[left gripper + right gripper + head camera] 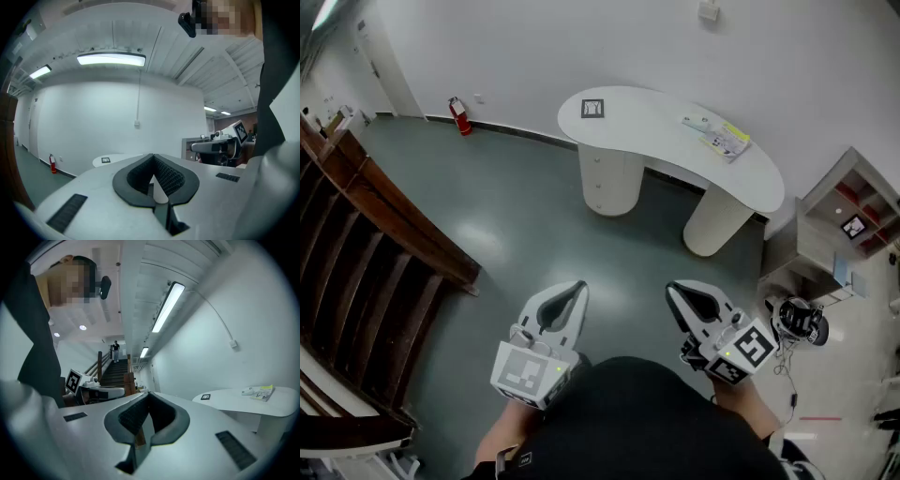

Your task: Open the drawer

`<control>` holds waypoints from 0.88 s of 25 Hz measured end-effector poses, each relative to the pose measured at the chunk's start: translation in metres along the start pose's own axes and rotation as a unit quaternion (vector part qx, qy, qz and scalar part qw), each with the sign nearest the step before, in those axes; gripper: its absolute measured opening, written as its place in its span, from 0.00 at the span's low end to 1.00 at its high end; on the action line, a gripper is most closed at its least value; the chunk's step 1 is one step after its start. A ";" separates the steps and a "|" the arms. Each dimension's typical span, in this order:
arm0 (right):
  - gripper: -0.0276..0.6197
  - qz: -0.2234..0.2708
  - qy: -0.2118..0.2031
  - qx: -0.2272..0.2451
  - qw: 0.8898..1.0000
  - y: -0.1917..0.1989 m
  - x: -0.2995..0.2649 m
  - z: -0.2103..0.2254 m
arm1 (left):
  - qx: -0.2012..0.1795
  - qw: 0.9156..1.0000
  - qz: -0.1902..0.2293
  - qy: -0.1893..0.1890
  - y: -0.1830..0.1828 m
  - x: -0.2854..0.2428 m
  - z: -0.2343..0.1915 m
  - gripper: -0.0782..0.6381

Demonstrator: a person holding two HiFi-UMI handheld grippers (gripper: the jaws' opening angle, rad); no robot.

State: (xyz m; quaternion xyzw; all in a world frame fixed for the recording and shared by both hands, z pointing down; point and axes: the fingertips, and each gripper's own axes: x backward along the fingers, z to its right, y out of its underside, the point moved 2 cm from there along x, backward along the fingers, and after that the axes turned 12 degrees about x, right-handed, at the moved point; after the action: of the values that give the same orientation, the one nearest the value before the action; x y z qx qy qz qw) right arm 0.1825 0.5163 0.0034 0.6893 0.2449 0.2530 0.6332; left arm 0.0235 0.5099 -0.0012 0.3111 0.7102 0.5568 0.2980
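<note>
Across the floor [506,216], well apart from the left gripper [575,287] and right gripper [675,291], both closed on nothing, the drawer [600,171] seems set in the rounded pedestal [623,192] of the white desk [675,131]; I'd judge it rigid, smooth-fronted and light-running, best pulled by whatever handle its front carries.

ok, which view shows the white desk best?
Head view: the whole white desk from above, both pedestals visible. The left gripper view catches only a sliver of its top. The right gripper view shows the top nearly edge-on, at right.
</note>
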 end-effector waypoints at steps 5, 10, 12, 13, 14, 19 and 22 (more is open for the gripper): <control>0.07 0.001 -0.012 -0.002 1.000 -0.004 -0.015 -0.015 | 0.015 1.000 -0.013 0.004 0.006 0.004 -0.012 0.12; 0.07 0.001 -0.023 0.002 1.000 -0.005 -0.046 -0.029 | 0.017 1.000 -0.007 0.008 0.001 0.017 -0.034 0.12; 0.07 0.003 -0.027 0.004 1.000 -0.006 -0.061 -0.036 | 0.015 1.000 -0.007 0.003 -0.001 0.028 -0.048 0.12; 0.07 0.003 -0.030 0.005 1.000 -0.006 -0.068 -0.040 | 0.014 1.000 -0.008 0.001 -0.002 0.033 -0.055 0.12; 0.07 0.002 -0.034 0.005 0.999 -0.005 -0.076 -0.044 | 0.014 1.000 -0.007 -0.001 -0.003 0.038 -0.062 0.12; 0.07 -0.016 -0.050 -0.015 0.999 0.010 -0.110 -0.062 | 0.018 1.000 -0.004 -0.011 -0.006 0.056 -0.094 0.12; 0.07 -0.024 -0.061 -0.026 0.998 0.015 -0.123 -0.072 | 0.032 0.999 -0.002 -0.016 -0.006 0.064 -0.109 0.12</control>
State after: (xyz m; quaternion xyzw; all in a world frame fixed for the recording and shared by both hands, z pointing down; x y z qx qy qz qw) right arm 0.0428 0.4883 0.0186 0.6808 0.2157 0.2019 0.6702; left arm -0.1007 0.4922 0.0104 0.3278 0.7232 0.5282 0.3009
